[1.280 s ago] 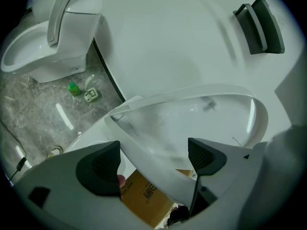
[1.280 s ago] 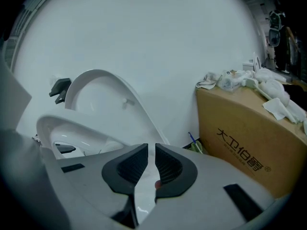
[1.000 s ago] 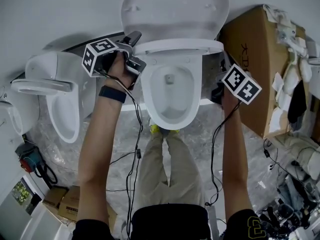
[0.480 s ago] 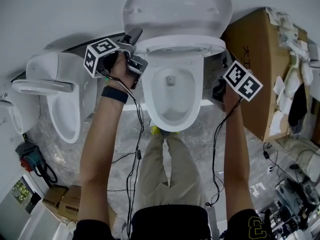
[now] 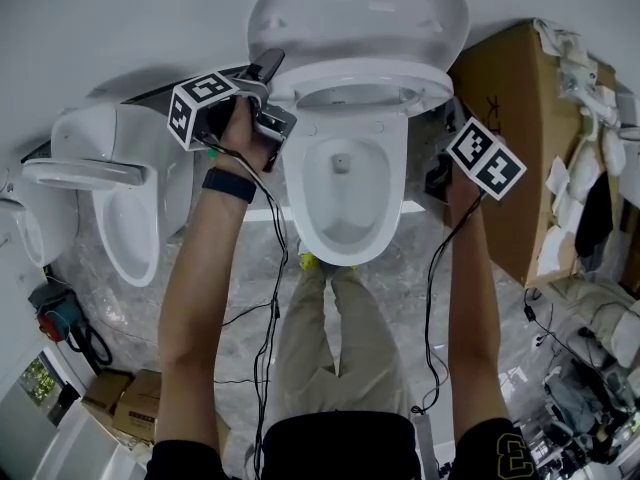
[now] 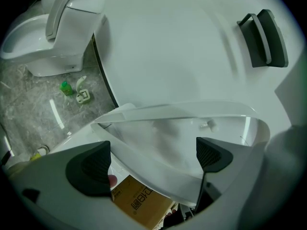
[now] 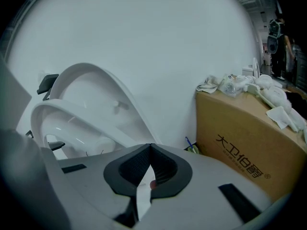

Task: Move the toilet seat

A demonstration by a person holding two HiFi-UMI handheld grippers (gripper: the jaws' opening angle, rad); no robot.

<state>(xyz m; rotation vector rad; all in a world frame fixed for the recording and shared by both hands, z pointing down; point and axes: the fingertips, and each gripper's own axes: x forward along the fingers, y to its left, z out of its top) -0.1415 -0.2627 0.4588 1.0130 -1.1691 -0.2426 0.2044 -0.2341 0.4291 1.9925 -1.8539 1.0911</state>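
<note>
The white toilet (image 5: 296, 198) stands in the middle of the head view, its lid (image 5: 360, 13) up against the wall. The toilet seat (image 5: 350, 71) is tilted partway up below the lid. My left gripper (image 5: 270, 96) is at the seat's left edge. Its jaws are opening, and the seat's rim (image 6: 182, 113) runs between the two pads of the left gripper (image 6: 151, 161) without either pressing on it. My right gripper (image 5: 436, 183) hangs beside the bowl's right side, apart from it. In the right gripper view the right gripper (image 7: 149, 171) is shut on nothing, and the seat (image 7: 43, 114) shows at the left.
A second toilet (image 5: 120, 198) stands to the left. A big cardboard box (image 5: 520, 138) with white rags (image 5: 575, 58) on top stands close on the right. Cables trail over the marble floor by the person's legs. Small boxes (image 5: 130, 403) lie at the lower left.
The seat has tilted further up toward the lid. The left gripper has risen slightly with it and its jaws stand wider. The right gripper has barely moved.
</note>
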